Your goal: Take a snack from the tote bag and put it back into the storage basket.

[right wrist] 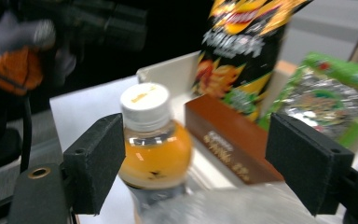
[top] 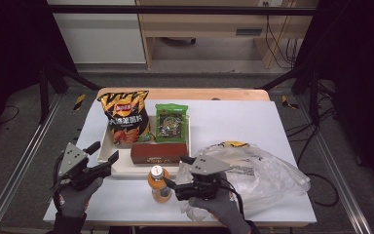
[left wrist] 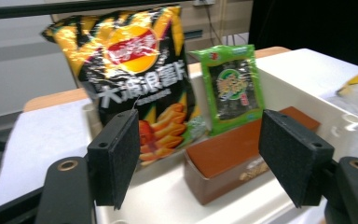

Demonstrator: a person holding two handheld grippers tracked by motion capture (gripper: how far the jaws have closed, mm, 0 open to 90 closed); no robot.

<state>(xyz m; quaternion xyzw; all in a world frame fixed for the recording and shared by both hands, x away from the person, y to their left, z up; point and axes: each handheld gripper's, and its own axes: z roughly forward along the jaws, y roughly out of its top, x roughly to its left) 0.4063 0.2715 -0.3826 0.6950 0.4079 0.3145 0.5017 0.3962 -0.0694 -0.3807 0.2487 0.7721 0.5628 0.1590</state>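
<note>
Your count: one orange drink bottle (top: 160, 184), one chip bag (top: 124, 116), one green snack packet (top: 171, 122), one brown box (top: 158, 151), one white tray (top: 108, 154), one clear plastic bag (top: 255, 170). Bottle upright on tabletop (top: 253, 122), just outside tray's near edge. Your right tool (top: 173, 178) wide, bottle between pads in right gripper view, untouched. Your left tool (top: 103, 157) wide, empty. High view alone shows plastic bag whole.
</note>
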